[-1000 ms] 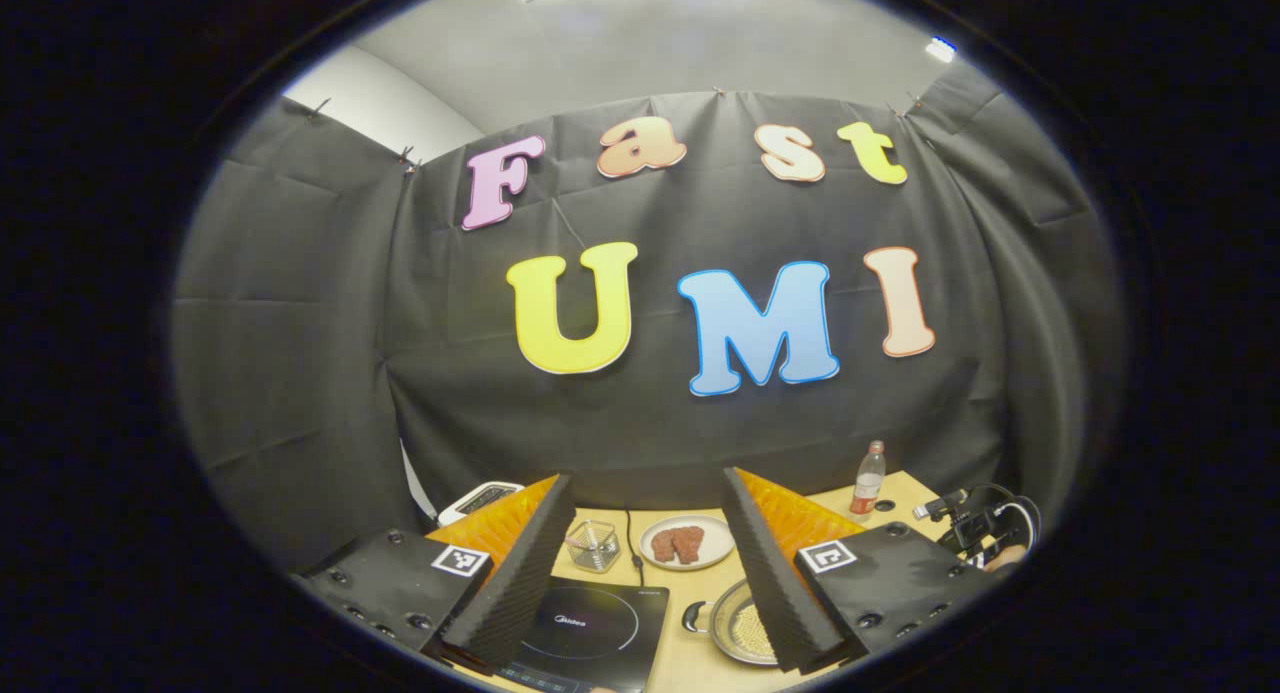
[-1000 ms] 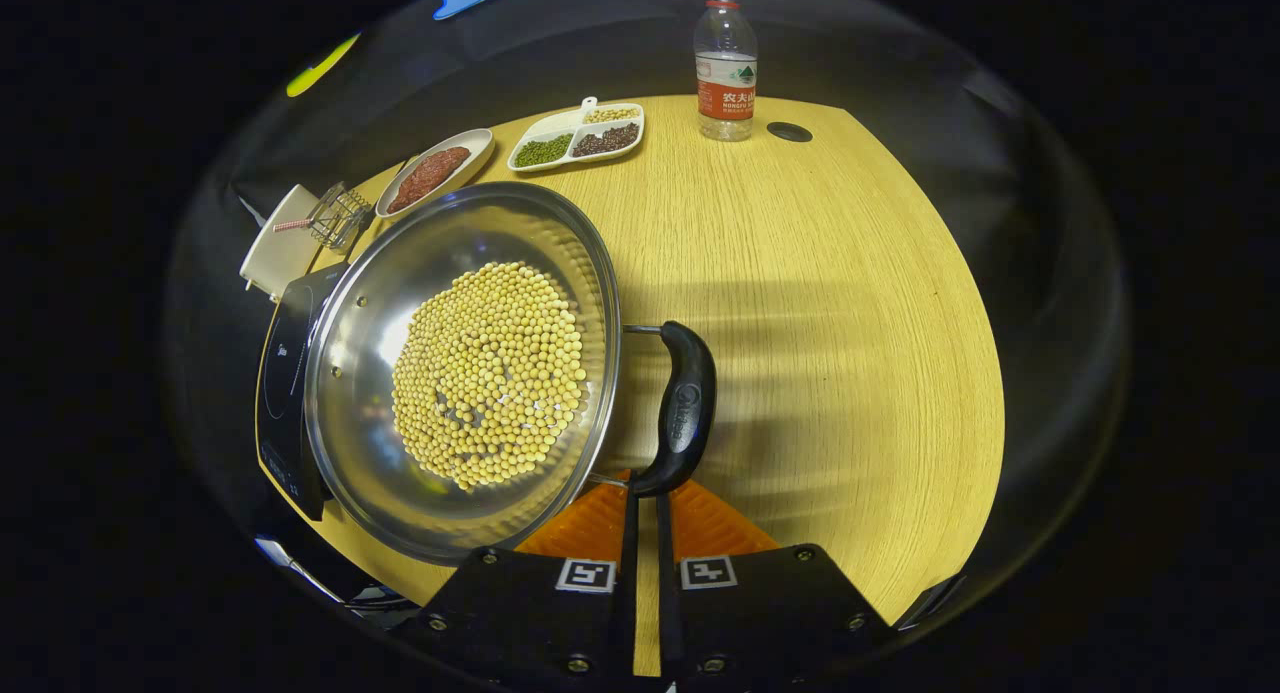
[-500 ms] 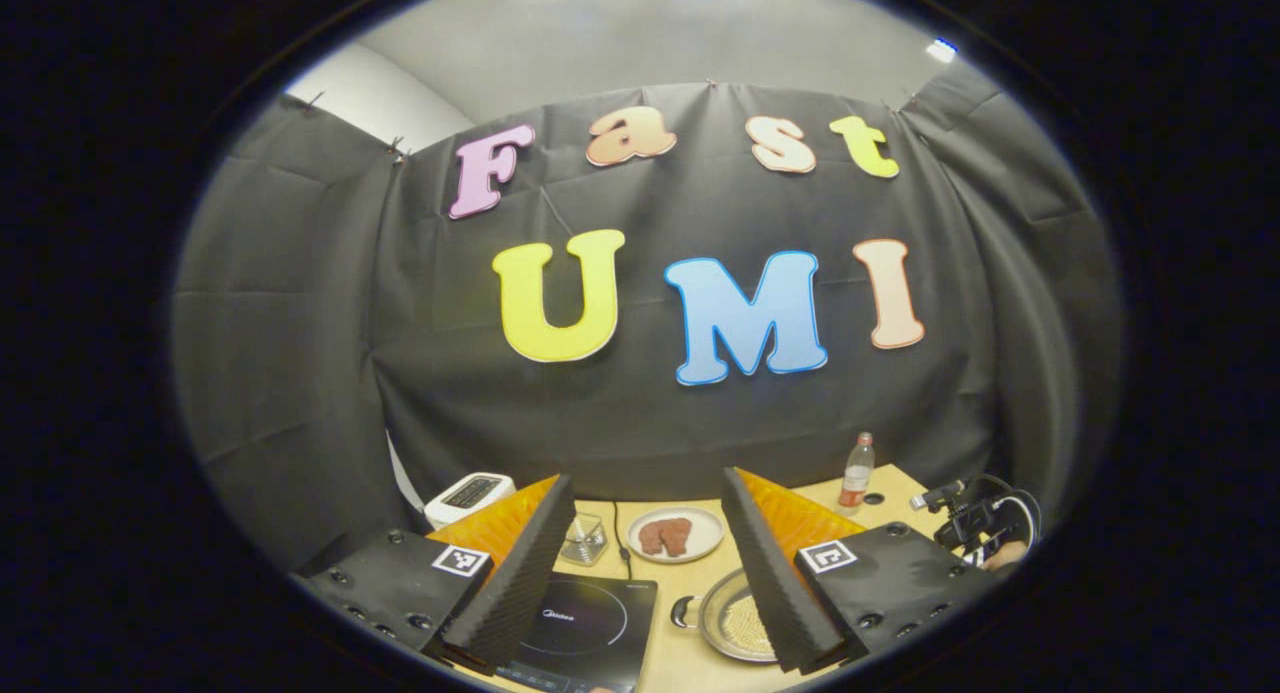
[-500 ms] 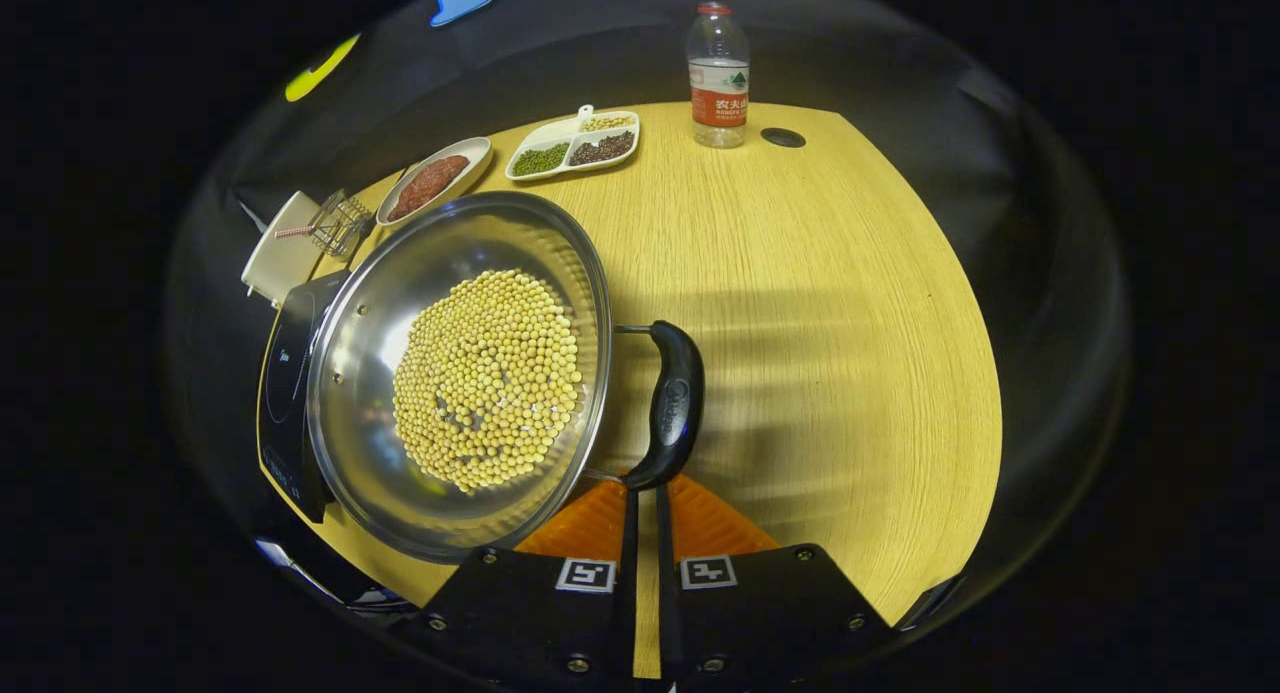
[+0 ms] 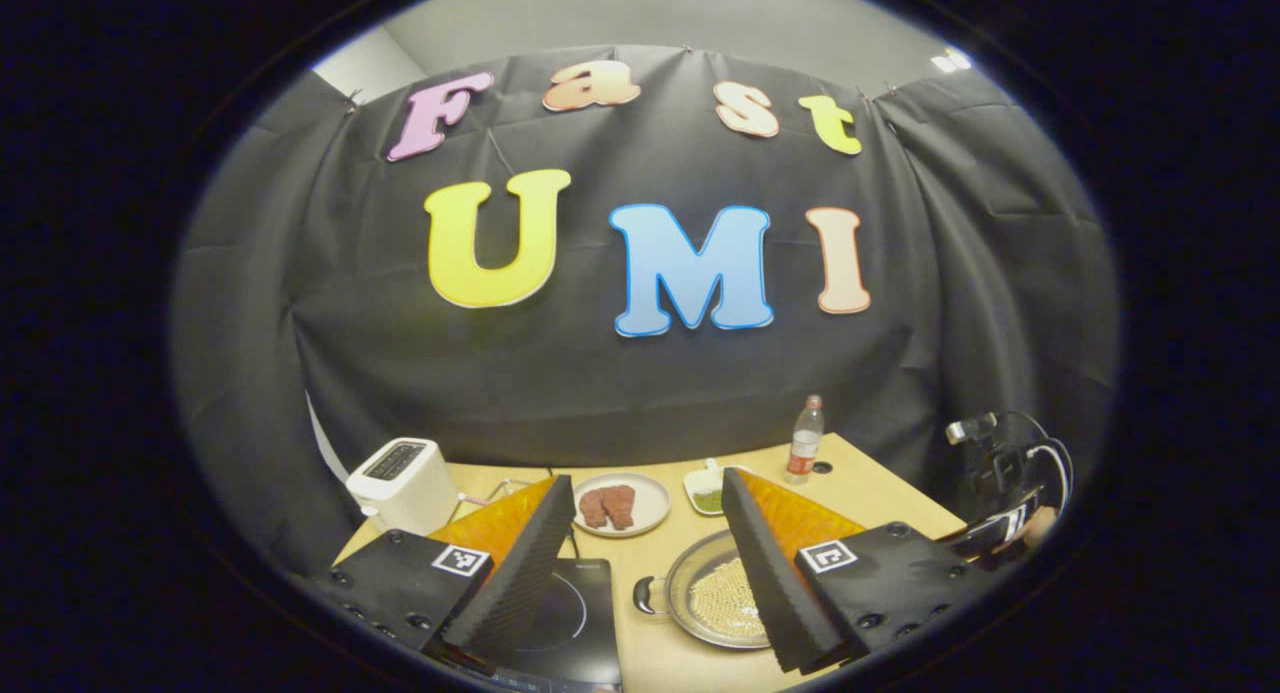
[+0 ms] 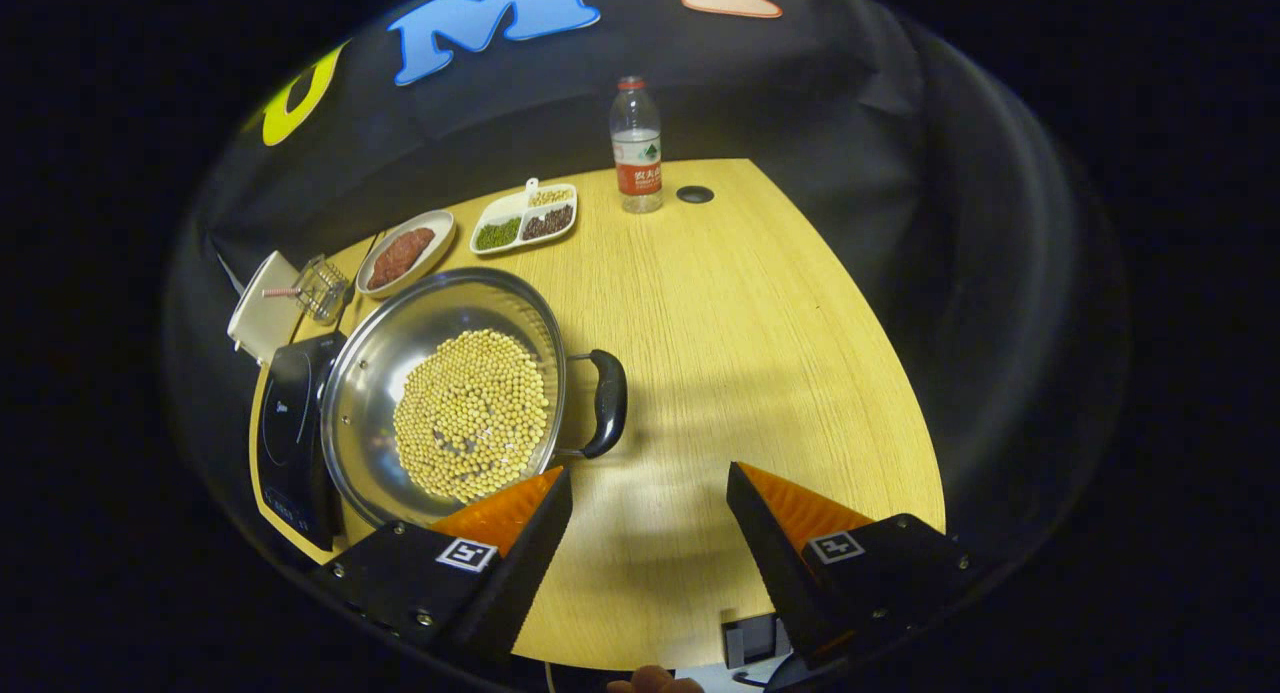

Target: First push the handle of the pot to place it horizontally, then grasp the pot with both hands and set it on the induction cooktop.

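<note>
Handle looks level; two-handed grasp comes next.
Both grippers' fingers stand apart, empty: right gripper [image 6: 648,518] faces the steel pot of soybeans [image 6: 445,408], its black handle [image 6: 608,401] just ahead; left gripper [image 5: 648,563] must close in.

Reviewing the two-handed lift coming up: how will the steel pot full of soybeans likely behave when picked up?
The pot is probably heavy for its size, given the thick bed of soybeans. The loose round beans may roll if it tilts, shifting the weight. Its side handles look rigid, so level lifting should stay stable.
</note>
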Demonstrator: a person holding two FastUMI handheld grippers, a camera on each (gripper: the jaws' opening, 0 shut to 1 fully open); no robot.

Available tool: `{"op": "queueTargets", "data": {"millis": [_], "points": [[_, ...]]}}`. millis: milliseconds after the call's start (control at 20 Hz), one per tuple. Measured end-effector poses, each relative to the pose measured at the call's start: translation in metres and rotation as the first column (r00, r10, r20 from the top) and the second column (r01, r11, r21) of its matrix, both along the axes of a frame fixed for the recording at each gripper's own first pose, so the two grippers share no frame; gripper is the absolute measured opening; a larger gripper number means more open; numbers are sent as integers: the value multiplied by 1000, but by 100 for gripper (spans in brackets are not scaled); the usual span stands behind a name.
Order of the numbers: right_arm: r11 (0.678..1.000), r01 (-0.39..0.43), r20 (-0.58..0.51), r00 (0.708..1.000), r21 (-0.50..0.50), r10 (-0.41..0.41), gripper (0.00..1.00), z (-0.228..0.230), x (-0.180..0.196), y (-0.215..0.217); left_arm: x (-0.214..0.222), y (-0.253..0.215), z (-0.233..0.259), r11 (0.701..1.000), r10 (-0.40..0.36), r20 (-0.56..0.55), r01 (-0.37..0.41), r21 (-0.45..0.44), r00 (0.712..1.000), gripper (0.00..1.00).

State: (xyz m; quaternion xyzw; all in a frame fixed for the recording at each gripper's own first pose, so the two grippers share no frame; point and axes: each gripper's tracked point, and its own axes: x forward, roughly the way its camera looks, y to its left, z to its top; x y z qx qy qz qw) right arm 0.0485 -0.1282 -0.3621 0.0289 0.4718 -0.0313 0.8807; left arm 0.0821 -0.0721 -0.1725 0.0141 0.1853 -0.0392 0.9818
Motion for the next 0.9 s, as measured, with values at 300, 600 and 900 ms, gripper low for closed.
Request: {"op": "queueTargets", "data": {"millis": [300, 600, 900], "points": [[999, 21, 168, 985, 41, -28, 98, 44, 7, 21, 16, -4, -63, 996, -78, -123, 73, -50, 989, 94], [1000, -7, 194, 981, 19, 3, 98, 34, 17, 38, 21, -4, -144, 994, -102, -245, 91, -52, 964, 97], [1000, -8, 178, 984, 20, 4, 98, 10, 30, 40, 31, -6, -207, 994, -109, -328, 97, -51, 938, 97]]}}
